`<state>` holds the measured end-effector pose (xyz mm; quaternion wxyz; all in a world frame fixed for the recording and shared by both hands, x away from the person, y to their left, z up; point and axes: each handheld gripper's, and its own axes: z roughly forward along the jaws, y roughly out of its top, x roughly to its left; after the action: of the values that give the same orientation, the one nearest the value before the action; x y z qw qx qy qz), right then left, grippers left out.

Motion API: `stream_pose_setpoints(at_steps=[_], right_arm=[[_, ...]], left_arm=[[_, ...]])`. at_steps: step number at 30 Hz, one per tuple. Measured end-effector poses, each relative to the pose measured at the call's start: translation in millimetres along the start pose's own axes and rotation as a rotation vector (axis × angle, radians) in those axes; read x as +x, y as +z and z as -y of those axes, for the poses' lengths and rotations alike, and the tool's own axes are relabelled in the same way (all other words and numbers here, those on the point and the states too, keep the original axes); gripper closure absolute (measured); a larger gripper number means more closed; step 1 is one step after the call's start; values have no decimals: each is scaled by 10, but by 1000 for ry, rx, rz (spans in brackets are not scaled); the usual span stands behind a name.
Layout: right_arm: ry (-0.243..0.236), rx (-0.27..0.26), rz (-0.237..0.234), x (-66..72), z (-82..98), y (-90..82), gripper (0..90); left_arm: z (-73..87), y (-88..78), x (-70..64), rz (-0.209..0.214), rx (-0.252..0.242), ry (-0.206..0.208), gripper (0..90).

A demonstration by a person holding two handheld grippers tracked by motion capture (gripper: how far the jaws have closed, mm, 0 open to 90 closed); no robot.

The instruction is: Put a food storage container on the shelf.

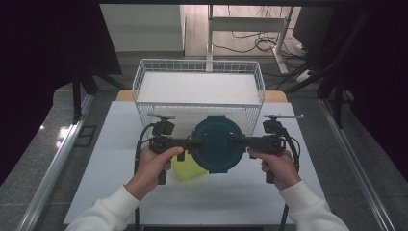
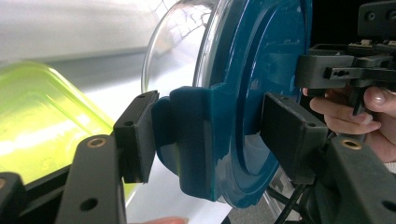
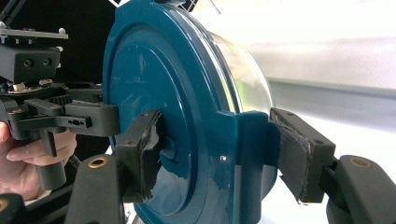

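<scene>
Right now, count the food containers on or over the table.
2. A round clear container with a dark teal lid is held over the table between the left gripper and right gripper. A translucent yellow-green plastic container lies beneath it. More may be hidden.

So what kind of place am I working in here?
Likely a lab or recording workstation, not a kitchen: a white table between metal rails, loose cables on the floor, and a wire basket.

I think I am in a lab or test room. My white table (image 1: 120, 192) has metal rails (image 1: 53, 163) along both sides and dark curtains (image 1: 43, 53) around it. Lots of cables (image 1: 255, 43) lie on the floor near a bare desk frame (image 1: 250, 24) behind
</scene>
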<state>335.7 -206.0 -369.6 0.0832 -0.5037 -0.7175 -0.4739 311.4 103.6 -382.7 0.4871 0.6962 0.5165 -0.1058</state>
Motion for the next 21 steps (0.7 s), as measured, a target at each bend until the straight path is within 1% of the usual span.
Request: stream_pose_setpoints(at_steps=[3, 5, 10, 16, 21], right_arm=[[-4, -5, -4, 33, -82, 4, 362], [-7, -6, -4, 40, -99, 4, 362], [-19, -11, -2, 94, -206, 3, 362], [-23, -13, -2, 124, -302, 10, 361], [-29, -16, -3, 154, -395, 17, 362]], left_arm=[[-60, -34, -10, -2, -8, 3, 390], [-94, -53, -13, -2, -14, 3, 390], [-172, -93, -27, -5, -28, 6, 389], [-263, -127, -27, -6, -32, 5, 388], [-343, -162, -36, -9, -47, 9, 387]])
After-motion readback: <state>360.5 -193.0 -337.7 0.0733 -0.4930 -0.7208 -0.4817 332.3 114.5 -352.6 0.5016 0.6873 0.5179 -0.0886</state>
